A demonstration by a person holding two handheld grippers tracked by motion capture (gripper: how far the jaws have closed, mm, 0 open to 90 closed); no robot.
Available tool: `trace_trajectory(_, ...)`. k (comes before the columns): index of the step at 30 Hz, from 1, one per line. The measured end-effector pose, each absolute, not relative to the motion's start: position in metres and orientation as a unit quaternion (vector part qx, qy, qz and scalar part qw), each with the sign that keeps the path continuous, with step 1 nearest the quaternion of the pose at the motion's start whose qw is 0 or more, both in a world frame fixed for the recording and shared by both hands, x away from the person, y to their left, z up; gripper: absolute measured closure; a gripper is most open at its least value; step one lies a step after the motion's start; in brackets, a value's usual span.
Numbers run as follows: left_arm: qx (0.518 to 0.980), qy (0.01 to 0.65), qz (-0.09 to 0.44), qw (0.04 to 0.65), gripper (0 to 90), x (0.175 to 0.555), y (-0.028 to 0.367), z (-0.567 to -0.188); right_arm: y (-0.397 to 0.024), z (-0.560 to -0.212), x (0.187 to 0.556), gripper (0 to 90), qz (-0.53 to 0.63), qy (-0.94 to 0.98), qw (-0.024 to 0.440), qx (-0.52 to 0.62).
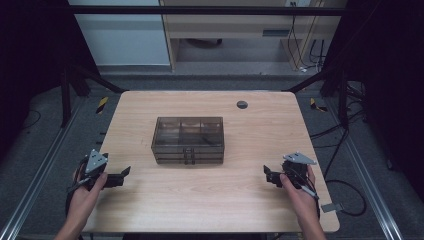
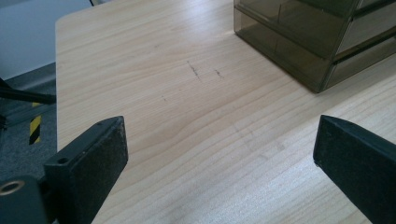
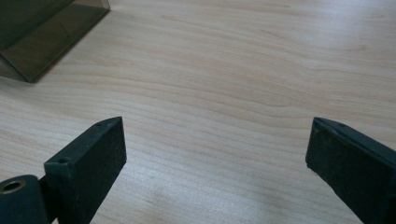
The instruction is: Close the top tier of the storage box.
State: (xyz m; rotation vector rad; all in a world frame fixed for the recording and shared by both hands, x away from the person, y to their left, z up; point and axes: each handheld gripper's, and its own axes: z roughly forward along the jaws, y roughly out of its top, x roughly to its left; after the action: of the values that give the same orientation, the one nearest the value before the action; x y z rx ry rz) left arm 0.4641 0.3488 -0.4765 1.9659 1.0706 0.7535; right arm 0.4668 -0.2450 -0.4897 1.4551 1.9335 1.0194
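- Setup: wooden table with one object on it, a smoke-tinted clear drawer box, standing near the table's middle, long side facing the person.
- Box detail, high view: the top shows three compartments in a row; the front shows stacked drawer fronts with small dark pulls at centre. All drawers look shut. Contents cannot be made out through the tint.
- Left gripper: held low over the near-left part of the table, jaws pointing inward toward the box. In the left gripper view the jaws stand wide apart with bare wood between them; nothing held. A corner of the drawer box sits upper right, well apart from the jaws.
- Right gripper: mirror position at near right, jaws also spread wide and empty. In the right gripper view an end of the drawer box shows at upper left, well apart.
- Step in hand (judgement): start pose; neither gripper has begun its approach and nothing is touched.
- Next move (judgement): likely a drawer pull. It calls for one gripper to come in front of the box, line up with the small pull, and close on it; the other may need to steady the box so it does not slide.
- Risk (judgement): light plastic box could skid on the smooth wood if pulled unbraced.
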Motion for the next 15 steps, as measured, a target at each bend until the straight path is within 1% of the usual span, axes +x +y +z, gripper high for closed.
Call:
trace_trajectory(5, 0.775, 0.419, 0.288, 0.376, 3.4, 0.463, 0.346, -0.479, -0.241, -0.496, 0.468, 5.7, 0.372, 0.723, 0.244, 0.529)
trace_trajectory(15, 0.791, 0.412, 0.277, 0.357, 3.1, 0.465, 0.339, -0.487, -0.235, -0.503, 0.468, 5.9, 0.358, 0.738, 0.236, 0.521)
